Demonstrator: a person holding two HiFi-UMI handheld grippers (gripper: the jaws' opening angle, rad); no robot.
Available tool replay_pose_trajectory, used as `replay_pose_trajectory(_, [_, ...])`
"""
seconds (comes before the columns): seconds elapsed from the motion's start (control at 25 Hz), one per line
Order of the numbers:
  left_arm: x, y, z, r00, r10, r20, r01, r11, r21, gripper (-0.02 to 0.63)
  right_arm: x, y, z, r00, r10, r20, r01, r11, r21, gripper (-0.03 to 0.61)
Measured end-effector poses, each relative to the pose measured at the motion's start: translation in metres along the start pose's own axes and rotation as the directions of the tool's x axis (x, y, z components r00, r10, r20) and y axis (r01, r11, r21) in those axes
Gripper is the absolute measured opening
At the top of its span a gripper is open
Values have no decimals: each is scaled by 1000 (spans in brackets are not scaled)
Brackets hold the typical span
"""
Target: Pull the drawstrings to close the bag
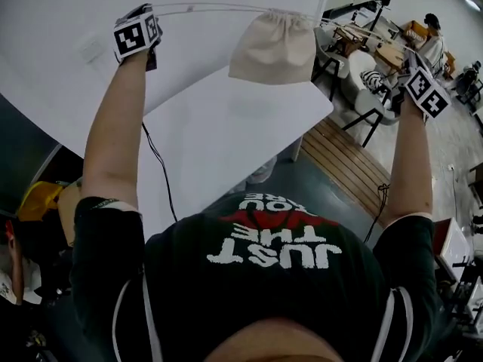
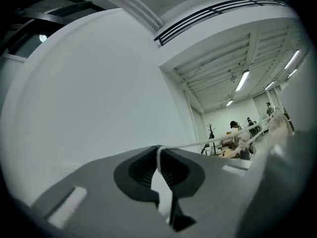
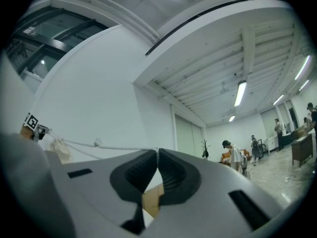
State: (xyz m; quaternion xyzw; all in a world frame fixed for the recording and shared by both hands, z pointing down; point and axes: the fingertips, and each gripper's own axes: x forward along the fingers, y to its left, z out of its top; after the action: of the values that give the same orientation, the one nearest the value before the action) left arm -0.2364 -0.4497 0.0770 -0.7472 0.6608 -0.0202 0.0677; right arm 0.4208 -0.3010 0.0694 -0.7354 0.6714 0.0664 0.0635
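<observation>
Bag, looks: the drawstring bag (image 1: 273, 49) is plain cream cloth, soft and creased. Its neck is bunched into tight gathers at the top and the body flares out below.
Bag, neck: drawn together, with no mouth showing from above.
Left cord: the left drawstring (image 1: 211, 7) is thin and white, and runs nearly straight from the gathered neck out to my left gripper (image 2: 159, 152).
Right cord: the right drawstring (image 3: 116, 147) leaves the other side of the neck and reaches my right gripper (image 3: 157, 153). A small knot (image 3: 97, 143) sits partway along it.
My left jaws: pinched together on the left drawstring. It passes between the ribbed pads, comes out at the tips and leads off to the right.
My right jaws: pressed together at the tips, where the right drawstring comes in from the left, so they are clamped on it.
Bag against my jaws: it is about midway between the two grippers and well apart from both. Only the cords join it to them, and its neck is level with the line of the cords.
Bag against the table: seen from above, it shows over the far edge of the white table (image 1: 226, 142), toward the far right corner. I cannot tell whether its bottom touches that edge.
My arms: both are stretched forward and spread wide.
</observation>
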Motion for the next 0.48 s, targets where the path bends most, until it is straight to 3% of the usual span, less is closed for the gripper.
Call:
replay_pose_trajectory(0.2, [1, 21, -10, 1000, 14, -16, -15, 997, -77, 8, 3, 3, -8, 998, 57, -14, -56, 998, 41, 12])
replay_pose_trajectory(0.48, [-1, 18, -20, 1000, -11, -25, 11, 1000, -24, 8, 4, 7, -20, 997, 66, -34, -65, 997, 32, 12])
